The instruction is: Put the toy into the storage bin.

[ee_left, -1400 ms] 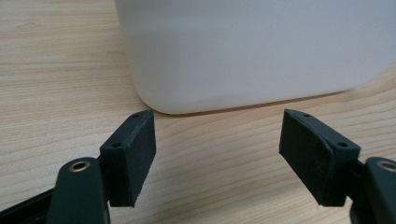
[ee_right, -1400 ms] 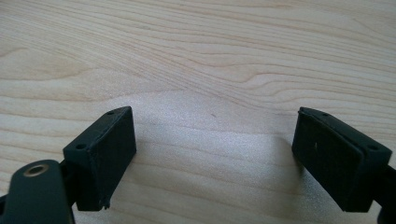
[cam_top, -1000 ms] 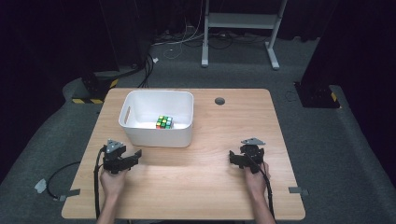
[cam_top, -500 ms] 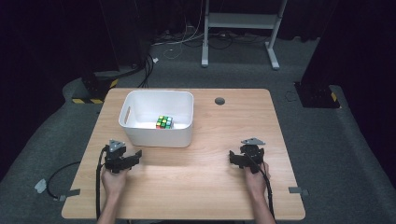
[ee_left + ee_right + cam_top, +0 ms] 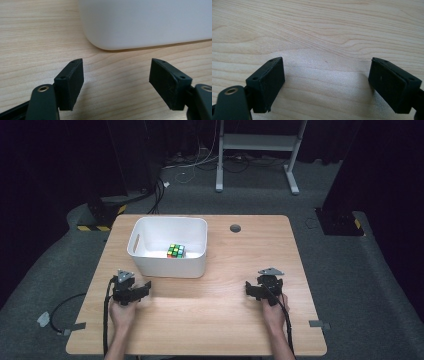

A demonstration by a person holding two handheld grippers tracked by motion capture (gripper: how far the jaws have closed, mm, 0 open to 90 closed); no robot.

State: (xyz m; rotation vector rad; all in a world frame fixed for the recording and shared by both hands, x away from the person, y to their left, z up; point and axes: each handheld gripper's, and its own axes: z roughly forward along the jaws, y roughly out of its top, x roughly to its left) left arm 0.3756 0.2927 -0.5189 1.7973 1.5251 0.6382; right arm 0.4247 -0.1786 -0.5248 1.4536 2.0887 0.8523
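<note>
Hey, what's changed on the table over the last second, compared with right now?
Nothing visibly changed. Both tools, left and right, rest open on the table as before, holding nothing. The cube lies in the white bin where it was.

You're looking at one bin, one cube sitting inside it, and you're holding two grippers.

The table is made of pale wood with a smooth, matt grain. The tub looks like smooth white plastic. The claw pads are matt black, slightly rough.
</note>
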